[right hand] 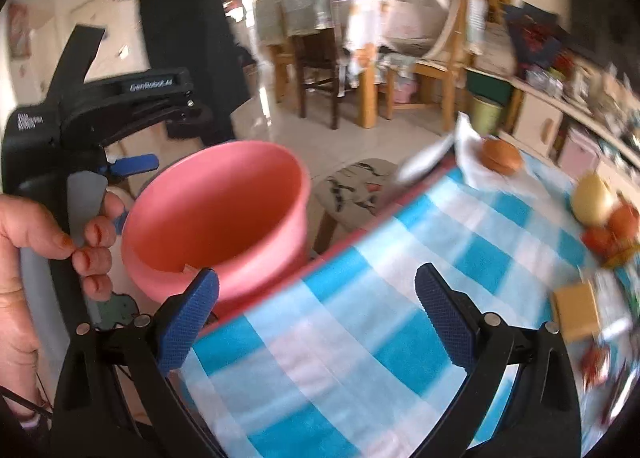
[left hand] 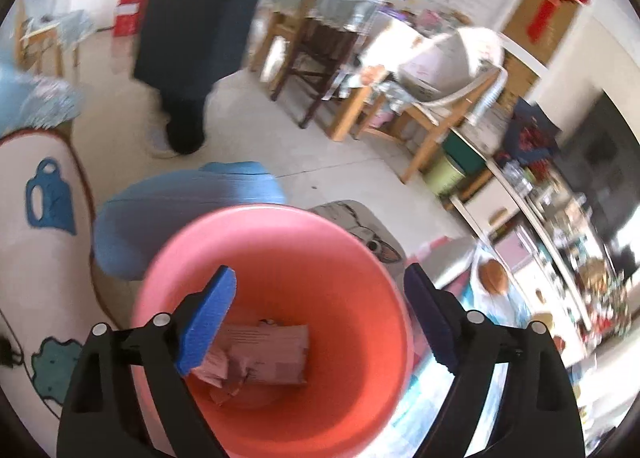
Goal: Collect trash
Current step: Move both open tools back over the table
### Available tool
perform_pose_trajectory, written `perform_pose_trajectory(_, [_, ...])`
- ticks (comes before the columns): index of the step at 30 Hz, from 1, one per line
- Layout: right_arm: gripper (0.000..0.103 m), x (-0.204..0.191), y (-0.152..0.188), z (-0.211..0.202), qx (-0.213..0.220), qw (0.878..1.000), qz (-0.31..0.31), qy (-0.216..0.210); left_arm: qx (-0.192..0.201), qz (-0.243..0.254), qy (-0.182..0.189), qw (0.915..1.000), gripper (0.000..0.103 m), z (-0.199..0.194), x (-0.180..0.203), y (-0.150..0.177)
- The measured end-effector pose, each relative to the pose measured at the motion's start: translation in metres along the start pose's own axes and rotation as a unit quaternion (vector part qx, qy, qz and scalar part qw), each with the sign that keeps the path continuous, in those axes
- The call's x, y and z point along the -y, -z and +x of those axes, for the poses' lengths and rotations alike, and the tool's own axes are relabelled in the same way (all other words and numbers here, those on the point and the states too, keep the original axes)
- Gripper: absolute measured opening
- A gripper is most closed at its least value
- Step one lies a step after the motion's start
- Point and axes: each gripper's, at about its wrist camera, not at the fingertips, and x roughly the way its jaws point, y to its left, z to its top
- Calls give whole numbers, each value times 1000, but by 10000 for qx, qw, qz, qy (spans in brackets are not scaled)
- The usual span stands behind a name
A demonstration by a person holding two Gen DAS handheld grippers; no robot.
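A pink bin point(left hand: 340, 250) stands right under my left gripper point(left hand: 320, 318), which is open with nothing between its blue pads. At the bottom of the bin lies crumpled paper packaging point(left hand: 260, 354). In the right wrist view the same pink bin point(right hand: 224, 202) stands left of a table with a blue-and-white checked cloth point(right hand: 360, 318). My right gripper point(right hand: 316, 318) hovers open over the cloth's near edge and holds nothing. A hand point(right hand: 40, 238) at the left grips the black body of the other tool beside the bin.
On the cloth lie a bun on white paper point(right hand: 502, 156), a pale round vegetable point(right hand: 592, 198), red items point(right hand: 616, 226) and a tan box point(right hand: 576, 312). A patterned stool point(right hand: 356, 190) and a blue stool point(left hand: 180, 214) flank the bin. A person in dark trousers point(left hand: 188, 38) stands behind.
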Motion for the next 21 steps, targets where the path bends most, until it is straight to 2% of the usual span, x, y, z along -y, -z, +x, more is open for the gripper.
perform_pose_trajectory(4, [99,28,16,-27,42,9989,339,323,-35,621,226,9978,88,0,38,13])
perform_pose_trajectory(8, [99,54,29,-50,31,9966,546,620,-105,1286,477,9905,88,-3,78,30])
perform_pose_trajectory(14, [99,95,49,-92,228,9921,904,838,-184,2190,959,9708,88,-9,135,66])
perform_pose_trajectory(21, [99,153,78,-137,610,9808,1413,1197,-515,2837,1421,9469,88,-7,191,109])
